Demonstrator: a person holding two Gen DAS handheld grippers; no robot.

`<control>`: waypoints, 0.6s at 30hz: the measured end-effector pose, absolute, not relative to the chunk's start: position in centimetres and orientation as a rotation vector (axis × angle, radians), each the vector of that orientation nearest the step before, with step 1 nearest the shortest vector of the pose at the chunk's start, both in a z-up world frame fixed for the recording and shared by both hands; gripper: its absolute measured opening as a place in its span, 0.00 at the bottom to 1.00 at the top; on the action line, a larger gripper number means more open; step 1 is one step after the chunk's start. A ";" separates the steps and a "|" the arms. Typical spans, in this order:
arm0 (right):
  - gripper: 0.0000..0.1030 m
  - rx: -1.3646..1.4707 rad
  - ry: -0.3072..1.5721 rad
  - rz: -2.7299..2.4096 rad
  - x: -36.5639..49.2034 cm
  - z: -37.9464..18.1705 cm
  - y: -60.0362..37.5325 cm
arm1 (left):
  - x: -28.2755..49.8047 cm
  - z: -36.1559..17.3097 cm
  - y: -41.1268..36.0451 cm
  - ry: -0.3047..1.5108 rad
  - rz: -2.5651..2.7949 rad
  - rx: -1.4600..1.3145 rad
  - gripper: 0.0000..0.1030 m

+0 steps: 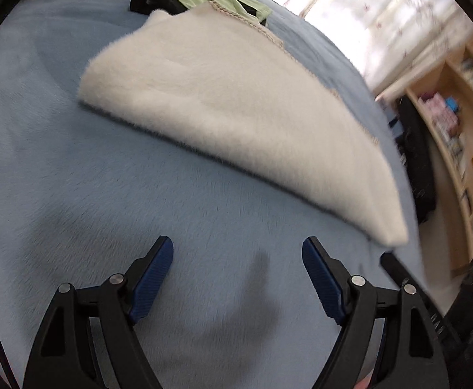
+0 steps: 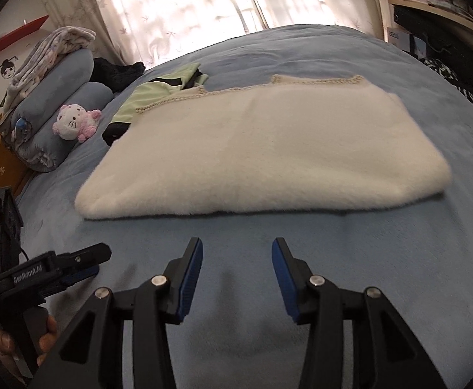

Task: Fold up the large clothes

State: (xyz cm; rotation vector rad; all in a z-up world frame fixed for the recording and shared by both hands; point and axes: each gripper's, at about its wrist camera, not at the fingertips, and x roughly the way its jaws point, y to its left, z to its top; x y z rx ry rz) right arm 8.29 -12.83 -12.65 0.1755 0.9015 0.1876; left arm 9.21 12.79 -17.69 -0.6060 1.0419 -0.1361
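A cream fuzzy garment lies folded flat on the blue bed cover, with a knitted trim along its far edge. It also shows in the left wrist view. My right gripper is open and empty, above the cover just short of the garment's near fold. My left gripper is open and empty, above the cover to the near left of the garment. It shows from the side in the right wrist view.
A green and black garment lies past the cream one, partly under it. A plush cat toy and rolled blue bedding sit at the left. Shelves stand beyond the bed's edge.
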 end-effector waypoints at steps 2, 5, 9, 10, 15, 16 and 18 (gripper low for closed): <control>0.43 0.151 0.895 0.191 9.1 -12.8 -12.2 | 10.4 -18.2 13.5 1.016 -0.138 -0.649 0.78; 0.43 0.097 0.865 0.193 10.7 -12.8 -11.0 | 12.9 -19.0 14.5 0.988 -0.120 -0.686 0.78; 0.43 0.060 0.814 0.210 13.1 -11.9 -10.1 | 16.7 -19.7 15.5 0.954 -0.082 -0.727 0.78; 0.43 0.054 0.806 0.216 13.7 -11.8 -9.9 | 17.5 -20.0 15.8 0.949 -0.074 -0.737 0.78; 0.41 0.009 0.752 0.218 17.4 -11.1 -8.6 | 21.8 -20.2 16.8 0.858 -0.002 -0.793 0.77; 0.38 -0.005 0.742 0.213 18.1 -11.1 -8.4 | 22.1 -20.1 17.1 0.830 0.018 -0.799 0.75; 0.24 -0.050 0.730 0.200 19.7 -11.2 -7.6 | 22.1 -19.6 16.9 0.773 0.079 -0.765 0.53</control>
